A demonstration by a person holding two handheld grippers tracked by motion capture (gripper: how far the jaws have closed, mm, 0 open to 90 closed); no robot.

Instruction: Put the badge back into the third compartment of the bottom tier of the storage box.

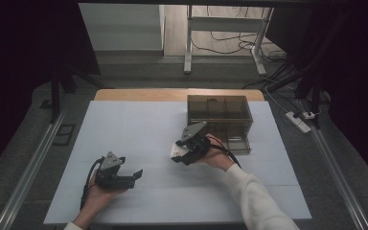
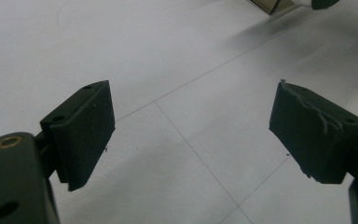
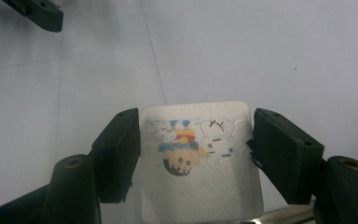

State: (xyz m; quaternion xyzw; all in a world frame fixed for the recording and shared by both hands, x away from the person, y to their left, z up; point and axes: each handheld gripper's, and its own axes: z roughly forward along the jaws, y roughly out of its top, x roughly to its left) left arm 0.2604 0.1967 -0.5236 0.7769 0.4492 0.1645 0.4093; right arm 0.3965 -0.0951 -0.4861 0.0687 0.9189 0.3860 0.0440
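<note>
Black jaws of the right gripper (image 3: 196, 154) pinch a small white card (image 3: 198, 163) from both sides. The card has round corners and a little cartoon picture on it, with a round orange face, and the picture looks upside down in the right gripper view. From above, the right gripper (image 1: 182, 154) holds the card (image 1: 178, 151) just over the white table (image 1: 139, 124), a bit right of the middle. Whether the card touches the table I cannot tell, since the view is dim.

Just behind that hand sits a brown see-through box (image 1: 220, 120) with small compartments inside.

Over on the other side, well apart from the card, the left gripper (image 1: 134, 176) lies low by the near edge. Its two black pads (image 2: 81, 133) are spread wide with bare table between them.
</note>
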